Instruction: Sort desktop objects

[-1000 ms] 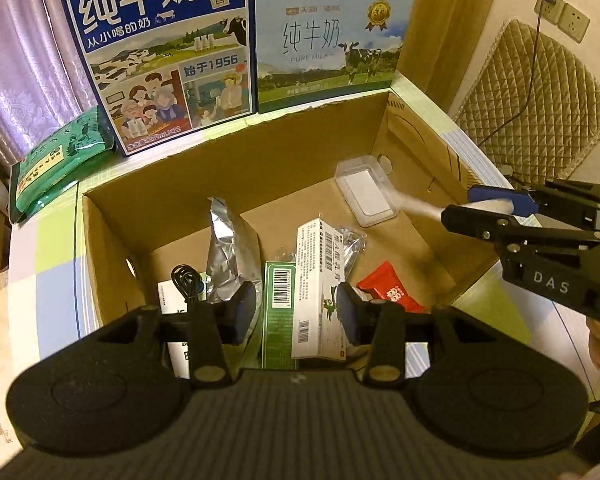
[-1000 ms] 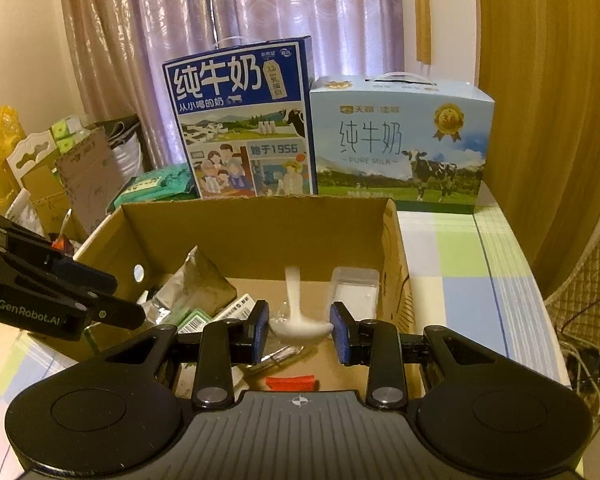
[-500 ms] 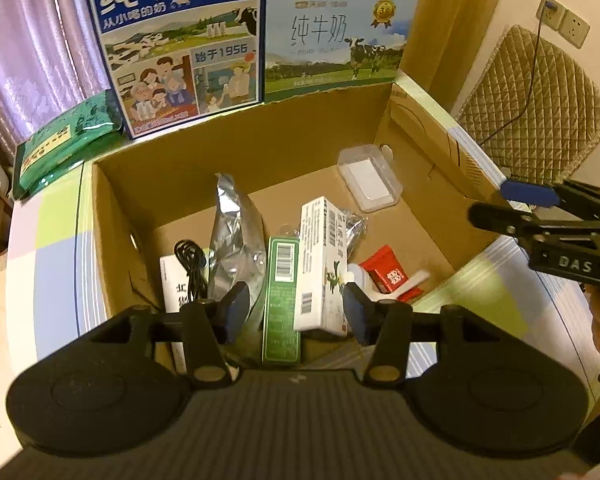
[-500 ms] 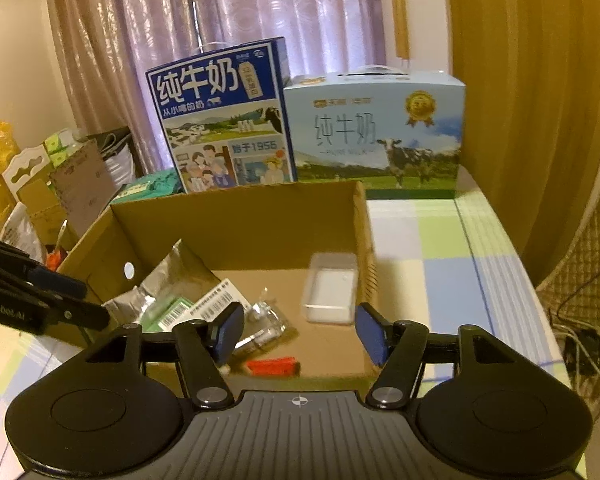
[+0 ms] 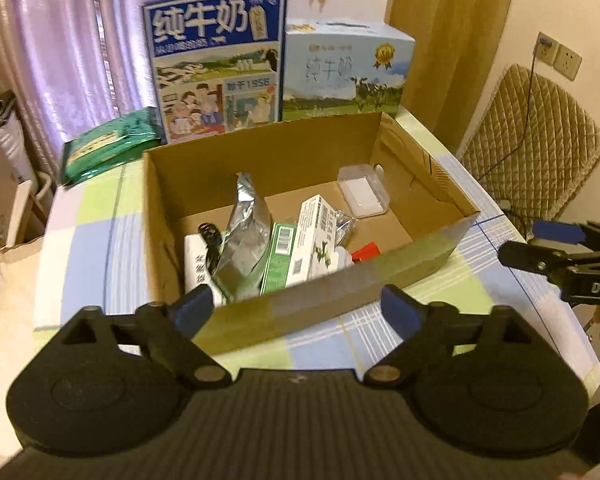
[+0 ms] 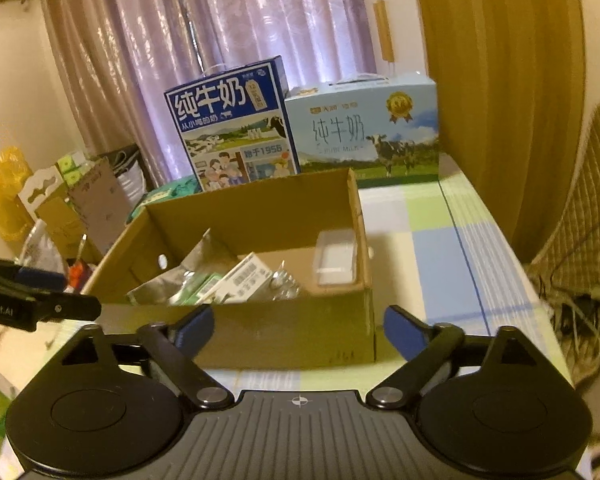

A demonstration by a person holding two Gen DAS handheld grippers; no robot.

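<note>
Cardboard box (image 5: 284, 160) open-topped, brown, crammed with packets

Behind the plain brown cardboard box (image 5: 328, 152) stand a dark-blue milk carton (image 5: 216, 64) and a pale-blue one (image 5: 346, 70).

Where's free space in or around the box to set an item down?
Inside the cardboard box: bare floor between the clear plastic case and the red packet. Outside: checked tablecloth right of the box is bare. Crowded: the box's left half, around the silver pouch and cartons.
</note>
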